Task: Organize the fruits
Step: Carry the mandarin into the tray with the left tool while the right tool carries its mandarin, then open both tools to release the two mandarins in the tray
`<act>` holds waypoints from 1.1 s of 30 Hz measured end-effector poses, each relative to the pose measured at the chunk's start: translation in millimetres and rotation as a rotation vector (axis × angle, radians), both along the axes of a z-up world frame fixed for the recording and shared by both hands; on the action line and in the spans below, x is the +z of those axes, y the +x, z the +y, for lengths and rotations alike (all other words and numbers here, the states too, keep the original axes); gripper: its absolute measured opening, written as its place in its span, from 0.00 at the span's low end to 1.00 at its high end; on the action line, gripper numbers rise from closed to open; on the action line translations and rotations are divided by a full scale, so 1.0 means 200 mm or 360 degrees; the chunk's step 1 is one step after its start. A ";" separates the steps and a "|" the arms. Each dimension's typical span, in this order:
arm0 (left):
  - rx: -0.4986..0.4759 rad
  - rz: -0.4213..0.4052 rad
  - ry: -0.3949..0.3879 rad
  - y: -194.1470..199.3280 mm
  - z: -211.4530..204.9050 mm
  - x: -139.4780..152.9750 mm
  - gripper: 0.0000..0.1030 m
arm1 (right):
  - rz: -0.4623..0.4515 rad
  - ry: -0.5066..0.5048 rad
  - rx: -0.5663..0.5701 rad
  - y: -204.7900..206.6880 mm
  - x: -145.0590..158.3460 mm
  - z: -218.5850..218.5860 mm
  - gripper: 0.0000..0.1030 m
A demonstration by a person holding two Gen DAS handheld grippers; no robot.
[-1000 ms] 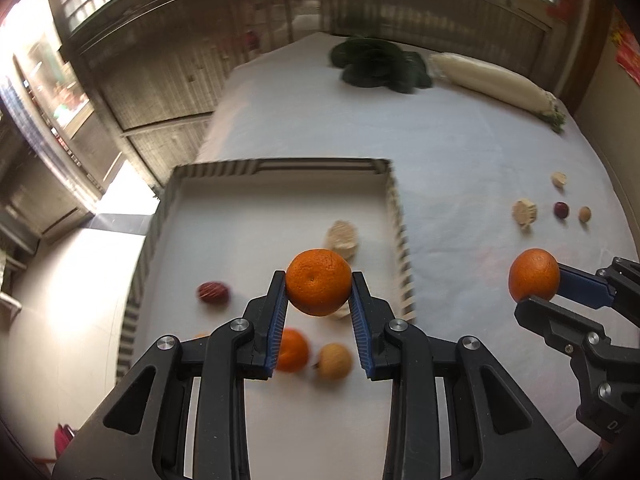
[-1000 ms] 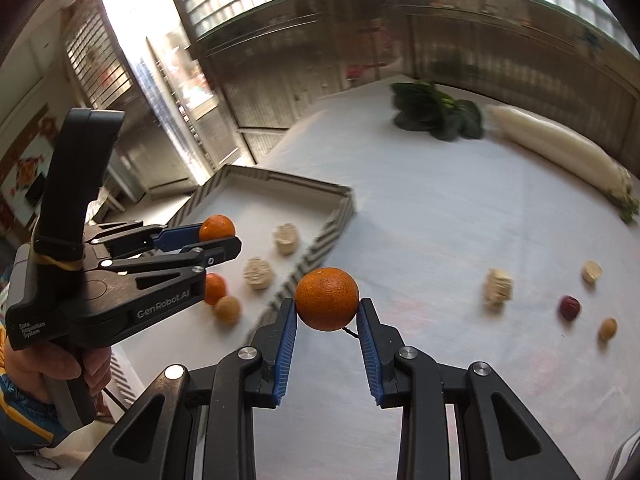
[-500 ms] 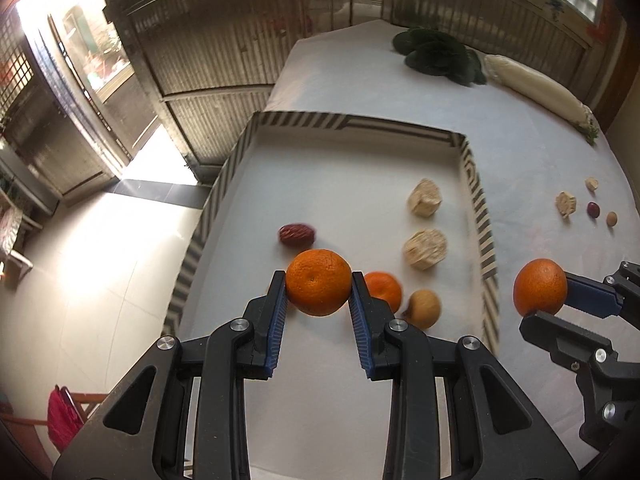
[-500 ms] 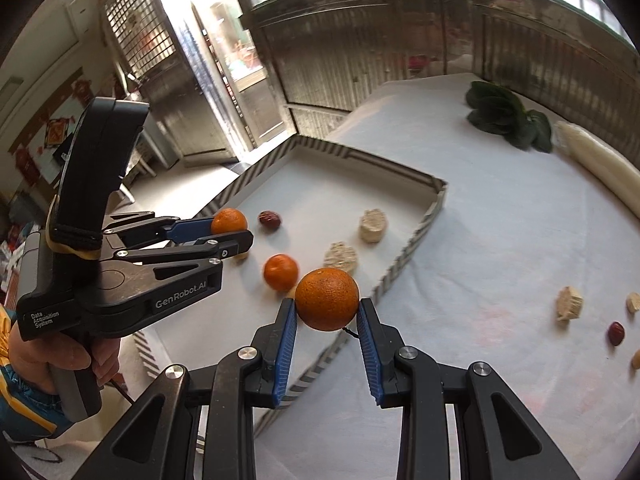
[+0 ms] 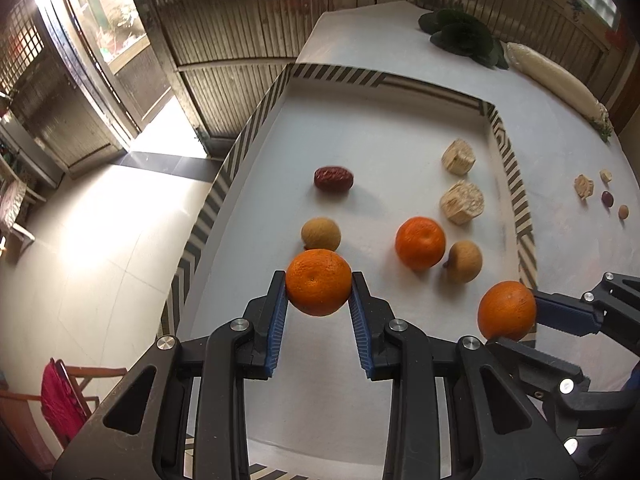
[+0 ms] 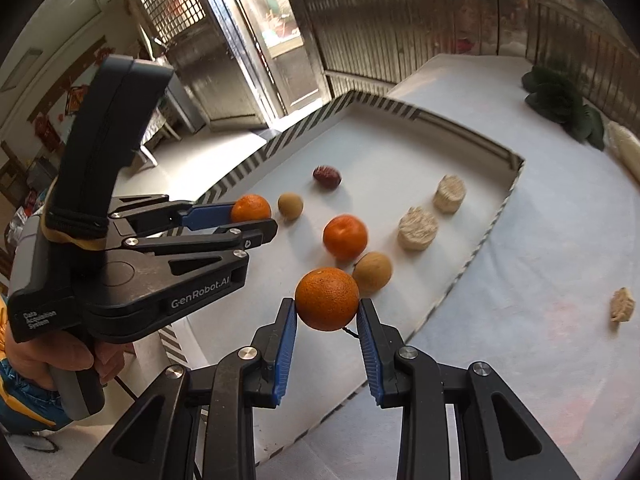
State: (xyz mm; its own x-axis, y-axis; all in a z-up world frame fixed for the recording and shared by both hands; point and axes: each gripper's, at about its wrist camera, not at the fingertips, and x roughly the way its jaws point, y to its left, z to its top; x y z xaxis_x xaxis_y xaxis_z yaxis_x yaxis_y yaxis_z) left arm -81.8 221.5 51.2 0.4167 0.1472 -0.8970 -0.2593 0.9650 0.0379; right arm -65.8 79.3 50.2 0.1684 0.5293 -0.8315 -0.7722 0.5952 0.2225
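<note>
The left gripper (image 5: 319, 294) pinches an orange (image 5: 319, 281) between its blue pads above the striped-rim tray (image 5: 508, 168), near the tray's left side. The right gripper (image 6: 327, 310) clamps a second orange (image 6: 327, 298) over the tray's right part. In the tray lie a third orange (image 5: 420, 243), two longans (brownish, round) (image 5: 321, 233), a red date (image 5: 333, 178) and two pale chunks (image 5: 462, 201)

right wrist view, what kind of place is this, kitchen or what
Probably an enclosed porch or sunroom of a home, not a fitted kitchen: slatted wooden wall panels under windows, an open doorway to daylight, and a cloth-covered table bearing a striped tray.
</note>
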 end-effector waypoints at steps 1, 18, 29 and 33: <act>0.0007 0.0006 -0.0005 0.00 0.01 -0.01 0.29 | 0.0003 -0.0007 0.0005 0.00 -0.01 0.01 0.29; 0.0041 0.0063 -0.0018 0.04 -0.01 -0.11 0.29 | 0.0009 -0.0144 0.0027 0.05 -0.15 0.08 0.29; 0.0041 0.0076 -0.0012 0.05 -0.03 -0.11 0.31 | 0.0014 -0.0173 0.0060 0.05 -0.15 0.09 0.31; 0.0043 0.0069 -0.0041 0.05 -0.02 -0.09 0.49 | 0.0006 -0.0153 0.0066 0.04 -0.13 0.07 0.35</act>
